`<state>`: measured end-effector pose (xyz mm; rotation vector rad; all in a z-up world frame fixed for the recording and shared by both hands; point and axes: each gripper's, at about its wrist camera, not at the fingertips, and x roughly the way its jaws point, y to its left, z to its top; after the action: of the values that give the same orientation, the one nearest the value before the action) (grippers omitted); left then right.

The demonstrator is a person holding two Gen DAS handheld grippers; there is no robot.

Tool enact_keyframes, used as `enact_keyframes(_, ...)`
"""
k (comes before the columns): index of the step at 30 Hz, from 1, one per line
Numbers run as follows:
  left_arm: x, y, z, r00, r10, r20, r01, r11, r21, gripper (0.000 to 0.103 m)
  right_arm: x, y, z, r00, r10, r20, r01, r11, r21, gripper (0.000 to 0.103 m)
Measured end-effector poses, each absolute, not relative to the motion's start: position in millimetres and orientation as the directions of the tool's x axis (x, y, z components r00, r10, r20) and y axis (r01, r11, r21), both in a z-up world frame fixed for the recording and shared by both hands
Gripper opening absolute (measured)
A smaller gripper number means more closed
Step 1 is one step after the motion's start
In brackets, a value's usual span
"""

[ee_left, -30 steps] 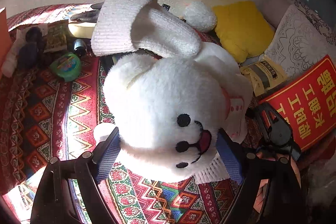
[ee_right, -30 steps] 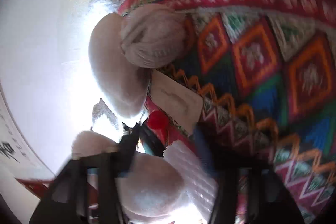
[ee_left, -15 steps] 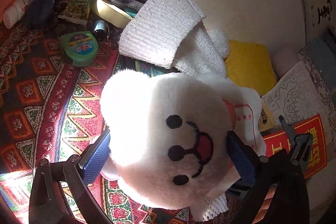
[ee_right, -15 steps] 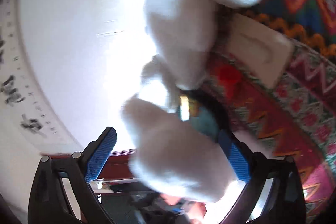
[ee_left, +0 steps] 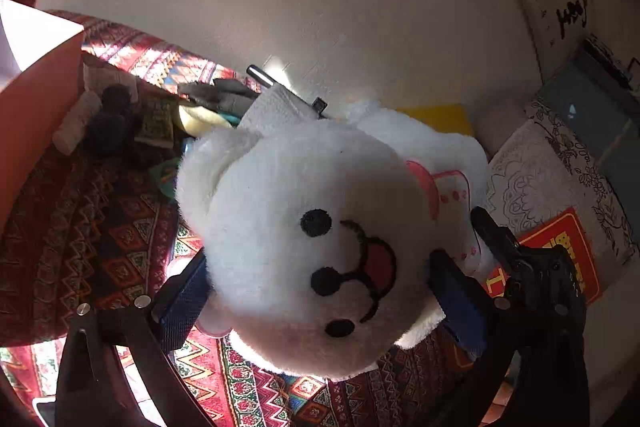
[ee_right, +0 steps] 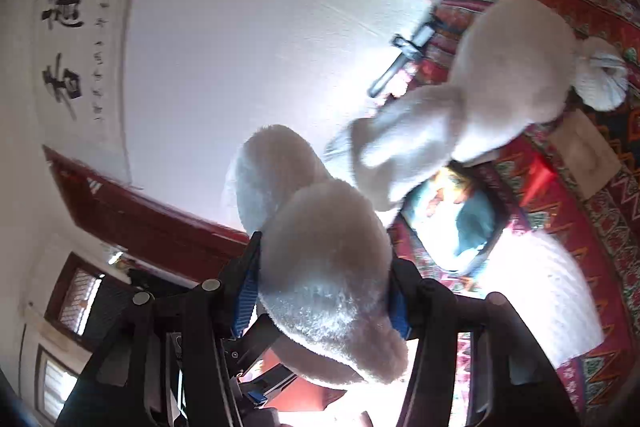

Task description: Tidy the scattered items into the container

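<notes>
A white plush bear (ee_left: 312,227) with black eyes and a pink tongue fills the left wrist view. My left gripper (ee_left: 320,291) is shut on its head, blue pads pressed into both sides, holding it above the patterned cloth (ee_left: 80,219). In the right wrist view my right gripper (ee_right: 324,291) is shut on a fluffy limb of the plush bear (ee_right: 328,267), whose body (ee_right: 508,67) stretches up to the right. An orange container (ee_left: 36,99) stands at the left edge.
Scattered items lie behind the bear: a white tube (ee_left: 76,123), a dark lump (ee_left: 112,115), a green packet (ee_left: 156,119), a white knitted cloth (ee_left: 272,107). Cushions (ee_left: 536,171) and a red sign (ee_left: 560,251) lie to the right. A picture tin (ee_right: 456,219) and metal tool (ee_right: 404,63) lie by the wall.
Both grippers have lifted the bear higher off the cloth. The left view has tilted up toward the wall, and the orange container has come into view at the left.
</notes>
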<state>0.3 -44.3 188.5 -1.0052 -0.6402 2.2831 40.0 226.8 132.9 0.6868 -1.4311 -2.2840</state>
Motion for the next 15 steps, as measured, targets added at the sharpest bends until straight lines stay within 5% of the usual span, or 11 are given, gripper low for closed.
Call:
enact_keyframes(6, 79, -163, 295, -0.835, 0.438, -0.333, -0.248, -0.840, -0.483, 0.103, 26, 141, 227, -0.726, -0.686, 0.053, 0.378, -0.334, 0.863, 0.051)
enact_keyframes(9, 92, -231, 320, -0.909, 0.303, -0.287, -0.151, -0.880, -0.449, 0.103, 33, 63, 265, -0.634, -0.768, 0.092, 0.461, -0.280, 0.842, 0.058)
enact_keyframes(11, 75, -269, 315, -0.909, 0.233, -0.347, -0.087, -0.917, -0.389, 0.103, 21, 17, 277, -0.633, -0.774, 0.025, 0.447, -0.339, 0.828, 0.087)
enact_keyframes(13, 44, -306, 291, -0.858, 0.067, -0.509, 0.074, -0.965, -0.253, 0.103, 21, -11, 288, -0.709, -0.700, -0.088, 0.393, -0.496, 0.775, 0.094)
enact_keyframes(15, 28, -348, 263, -0.729, -0.277, -0.626, 0.379, -0.925, -0.032, 0.103, 21, -18, 283, -0.752, -0.633, -0.182, 0.337, -0.607, 0.720, 0.094)
